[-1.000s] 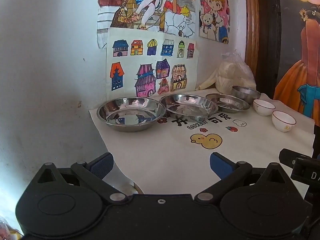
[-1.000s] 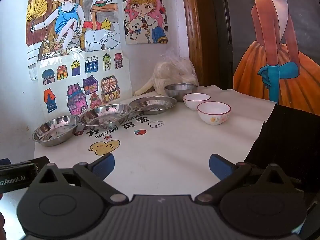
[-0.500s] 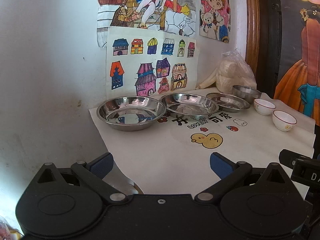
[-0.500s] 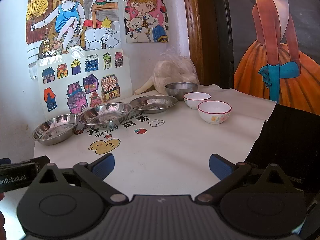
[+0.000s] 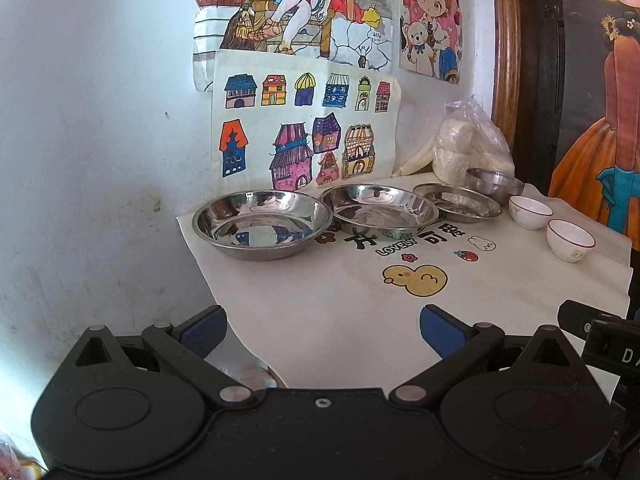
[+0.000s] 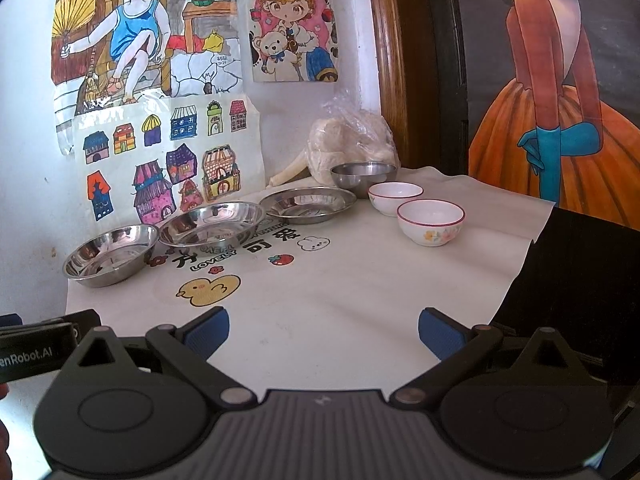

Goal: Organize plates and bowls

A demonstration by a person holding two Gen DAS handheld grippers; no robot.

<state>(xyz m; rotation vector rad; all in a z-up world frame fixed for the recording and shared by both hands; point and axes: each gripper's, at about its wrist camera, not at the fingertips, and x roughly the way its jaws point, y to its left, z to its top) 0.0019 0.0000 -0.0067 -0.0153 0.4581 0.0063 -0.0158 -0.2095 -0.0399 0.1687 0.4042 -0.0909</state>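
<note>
1. Left gripper [image 5: 322, 330]: jaws wide apart, nothing between the blue pads [image 5: 203, 334], low over the near left edge of the white printed cloth [image 5: 340, 320].
2. Right gripper [image 6: 323, 330]: jaws likewise spread, empty, over the near edge of the same cloth [image 6: 340, 312]; black body of the left tool visible at far left of this view.
3. Along the back of the cloth, by the wall, in a row from left to right: large steel plate [image 5: 262, 224], second steel plate [image 5: 380, 206] with its rim touching or slightly overlapping the first, third shallower steel plate [image 5: 458, 202] just beside it.
4. Same three in the right wrist view: [image 6: 112, 254], [image 6: 212, 224], [image 6: 308, 204].
5. Small steel bowl [image 5: 494, 184] [image 6: 363, 176] behind the third plate, in front of a clear plastic bag [image 5: 468, 148] [image 6: 352, 140] of pale lumps against the wall.
6. Two white ceramic bowls with red rims to the right: farther one [image 5: 530, 211] [image 6: 395, 198], nearer one with a flower print [image 5: 570, 240] [image 6: 431, 222]; close together, contact not clear.
7. All dishes upright, none stacked.
8. Yellow duck print [image 5: 416, 280] [image 6: 208, 290] on bare cloth between the grippers and the plates.
9. Coloured drawings of houses [image 5: 300, 136] [image 6: 168, 160] taped to the wall behind the plates.
</note>
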